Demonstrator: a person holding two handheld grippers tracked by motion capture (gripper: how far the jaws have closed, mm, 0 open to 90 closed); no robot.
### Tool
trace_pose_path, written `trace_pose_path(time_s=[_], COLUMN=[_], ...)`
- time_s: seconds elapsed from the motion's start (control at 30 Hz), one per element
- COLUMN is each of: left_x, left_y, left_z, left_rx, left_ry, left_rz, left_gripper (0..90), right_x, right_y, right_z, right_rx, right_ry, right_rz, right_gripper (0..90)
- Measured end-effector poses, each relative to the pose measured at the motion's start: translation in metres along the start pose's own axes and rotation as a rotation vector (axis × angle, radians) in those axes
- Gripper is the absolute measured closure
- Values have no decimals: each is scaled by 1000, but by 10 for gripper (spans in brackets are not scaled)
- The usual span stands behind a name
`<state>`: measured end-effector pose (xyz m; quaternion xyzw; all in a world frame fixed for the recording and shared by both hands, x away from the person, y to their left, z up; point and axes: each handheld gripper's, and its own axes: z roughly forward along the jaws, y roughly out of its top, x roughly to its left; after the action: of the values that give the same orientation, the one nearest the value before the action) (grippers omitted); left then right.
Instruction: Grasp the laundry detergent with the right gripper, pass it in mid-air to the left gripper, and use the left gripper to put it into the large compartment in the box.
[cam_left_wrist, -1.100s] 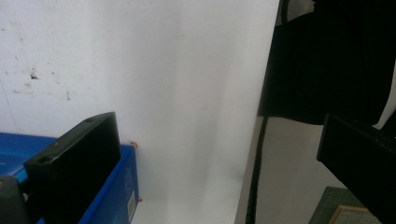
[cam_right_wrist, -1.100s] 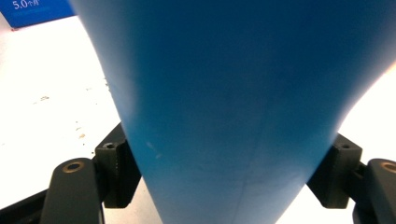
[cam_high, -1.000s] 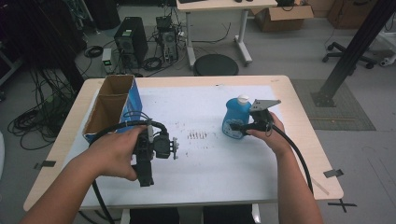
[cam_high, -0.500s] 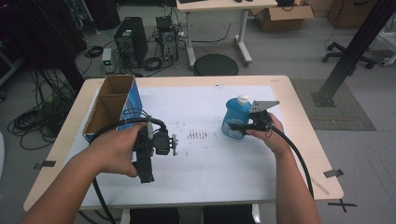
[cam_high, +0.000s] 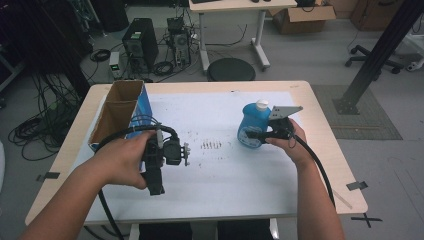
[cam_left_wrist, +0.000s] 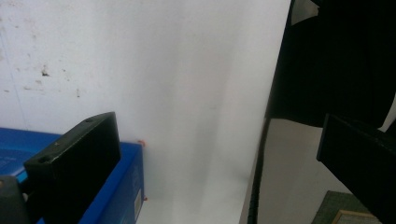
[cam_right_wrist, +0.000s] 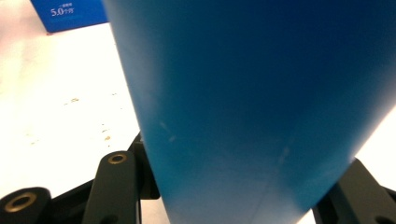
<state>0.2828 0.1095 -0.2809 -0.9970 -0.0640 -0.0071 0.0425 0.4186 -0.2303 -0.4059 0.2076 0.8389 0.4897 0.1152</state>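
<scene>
The white-covered table (cam_high: 225, 190) carries an open blue carton (cam_high: 120, 112) at its left edge and, right of centre, a blue bottle (cam_high: 252, 127) with a white cap (cam_high: 262, 104), standing upright. The right gripper (cam_high: 252, 135) has just been closing its 2 jaws, and they now clamp the bottle (cam_right_wrist: 252, 107) low on its body from the sides. The bottle looks like smooth plastic, probably slippery and somewhat squashy, and heavy if it holds liquid, so gripping the broad lower body seems safer than the narrow neck. The left gripper (cam_high: 156, 186) hovers near the carton, jaws spread and holding nothing.
</scene>
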Motion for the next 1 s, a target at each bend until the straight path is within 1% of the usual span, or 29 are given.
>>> trace_pose_path(time_s=[0.03,0.07,0.1,0.13,0.2,0.23,0.27,0.33,0.37,0.4,0.43,0.47,0.5,0.53,0.57,0.63,0.67,0.7,0.73,0.77,0.8,0.83,0.87,0.9,0.93,0.97,1.0], left_x=[0,0,0,1,1,1,1,0,0,0,0,0,0,0,0,0,0,0,-1,-1,-1,-1,0,0,1,1,2], left_y=[0,1,1,2,3,3,5,7,7,8,9,10,11,12,12,14,16,16,19,19,21,21,24,24,26,26,28], left_z=[-1,-3,-3,-6,-7,-8,-11,-14,-14,-16,-17,-20,-21,-23,-23,-26,-29,-29,-31,-31,-33,-33,-35,-35,-38,-38,-41], left_rx=[-2,-7,-7,-10,-17,-23,-23,-20,-20,-16,-17,-15,-12,-12,-12,-11,-10,-10,-8,-8,-5,-5,-2,-2,-8,-8,-13], left_ry=[1,4,4,7,9,10,9,12,12,12,17,18,21,23,23,27,28,28,23,23,21,21,21,21,25,25,23], left_rz=[0,-1,-1,2,3,6,14,15,15,16,18,19,21,20,20,27,31,31,40,40,46,46,48,48,52,52,53], left_gripper=[2,2,2,2,2,2,2,2,2,2,2,2,2,2,2,2,2,2,2,2,2,2,2,2,2,2,2], right_x=[2,4,4,7,9,11,15,20,20,26,26,34,37,41,41,48,55,55,62,62,70,70,75,75,81,81,86], right_y=[4,10,10,16,19,24,30,38,38,46,46,54,59,62,62,68,71,71,74,74,75,75,74,74,73,73,71], right_z=[-4,-10,-10,-17,-20,-24,-29,-35,-35,-41,-41,-46,-48,-49,-49,-50,-51,-51,-52,-52,-53,-53,-53,-53,-53,-53,-52], right_rx=[7,10,10,14,15,19,16,3,3,-5,-5,7,24,40,40,73,94,94,112,112,135,135,140,140,137,137,129], right_ry=[-1,13,13,27,32,45,68,111,111,150,150,165,174,174,174,184,184,184,188,188,196,196,206,206,215,215,219], right_rz=[-12,-14,-14,-19,-24,-29,-43,-47,-47,-56,-56,-85,-101,-123,-123,-157,-187,-187,-214,-214,-236,-236,-246,-246,-254,-254,-257], right_gripper=[461,462,462,463,463,463,462,462,462,461,461,461,460,460,460,459,459,459,459,459,459,459,460,460,459,459,459])
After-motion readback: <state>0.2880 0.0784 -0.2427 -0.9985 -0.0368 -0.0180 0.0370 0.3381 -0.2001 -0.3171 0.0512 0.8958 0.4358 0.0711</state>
